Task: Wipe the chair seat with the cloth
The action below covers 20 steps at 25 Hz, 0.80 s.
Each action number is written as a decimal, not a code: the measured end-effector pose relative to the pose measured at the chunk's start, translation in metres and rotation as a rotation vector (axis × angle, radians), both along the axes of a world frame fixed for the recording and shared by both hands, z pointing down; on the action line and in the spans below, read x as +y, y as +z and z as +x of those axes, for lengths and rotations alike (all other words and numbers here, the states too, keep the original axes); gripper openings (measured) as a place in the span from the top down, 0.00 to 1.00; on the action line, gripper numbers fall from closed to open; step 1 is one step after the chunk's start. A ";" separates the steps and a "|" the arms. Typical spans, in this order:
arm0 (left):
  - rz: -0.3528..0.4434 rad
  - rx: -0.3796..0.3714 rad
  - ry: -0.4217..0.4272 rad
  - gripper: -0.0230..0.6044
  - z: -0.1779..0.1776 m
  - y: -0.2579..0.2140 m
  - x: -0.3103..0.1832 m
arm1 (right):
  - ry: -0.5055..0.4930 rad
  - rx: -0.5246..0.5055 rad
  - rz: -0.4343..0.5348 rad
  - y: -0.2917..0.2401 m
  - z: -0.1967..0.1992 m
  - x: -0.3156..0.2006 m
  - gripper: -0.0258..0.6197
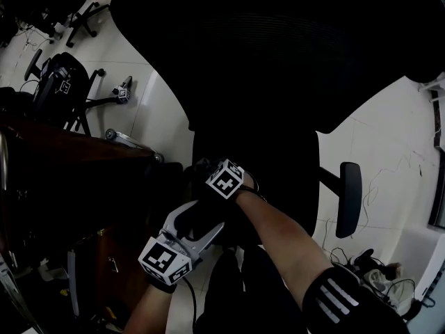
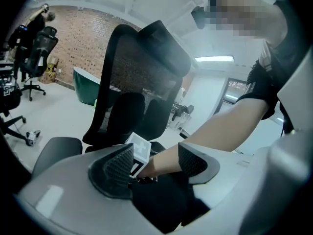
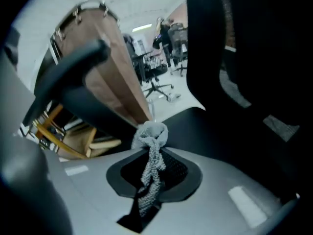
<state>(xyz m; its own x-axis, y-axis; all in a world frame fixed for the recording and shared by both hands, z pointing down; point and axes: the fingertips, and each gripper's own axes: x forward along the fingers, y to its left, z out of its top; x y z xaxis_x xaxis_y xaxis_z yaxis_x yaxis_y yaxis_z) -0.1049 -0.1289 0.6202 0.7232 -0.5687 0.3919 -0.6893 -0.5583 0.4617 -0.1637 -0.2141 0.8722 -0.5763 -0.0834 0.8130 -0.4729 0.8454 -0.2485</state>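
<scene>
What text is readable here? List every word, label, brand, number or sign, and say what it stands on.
No readable words or numbers in any view.
Marker cubes: black-and-white square patterns only, no letters.
Sleeve: white stripes, no wording.

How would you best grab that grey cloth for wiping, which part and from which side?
Pinch the cloth across its twisted, rope-like middle, coming in along its length from the loose tail end. The right hand-held gripper is shut on it just so, which leaves the bunched knob sticking out past the jaws, free for wiping.
</scene>
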 end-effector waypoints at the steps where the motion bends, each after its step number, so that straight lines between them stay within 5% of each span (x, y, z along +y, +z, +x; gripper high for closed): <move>1: -0.003 0.005 -0.001 0.47 0.000 0.003 0.002 | -0.011 0.029 0.011 0.007 0.006 0.001 0.88; 7: -0.017 0.028 0.009 0.47 0.009 0.007 0.004 | -0.035 0.207 0.066 0.031 0.087 0.005 0.88; 15: -0.012 0.019 0.087 0.47 0.033 0.007 0.001 | 0.152 0.384 0.032 0.032 0.269 0.006 0.88; 20: -0.011 0.022 0.128 0.47 0.046 0.007 0.002 | 0.266 0.467 0.044 0.020 0.336 0.013 0.88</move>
<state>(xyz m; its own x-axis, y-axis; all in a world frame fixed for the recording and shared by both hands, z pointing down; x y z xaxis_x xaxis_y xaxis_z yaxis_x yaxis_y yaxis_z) -0.0593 -0.1264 0.6267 0.7983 -0.4664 0.3811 -0.6020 -0.6359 0.4829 0.1718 -0.2014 0.8918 -0.1084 -0.2169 0.9702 -0.7237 0.6863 0.0726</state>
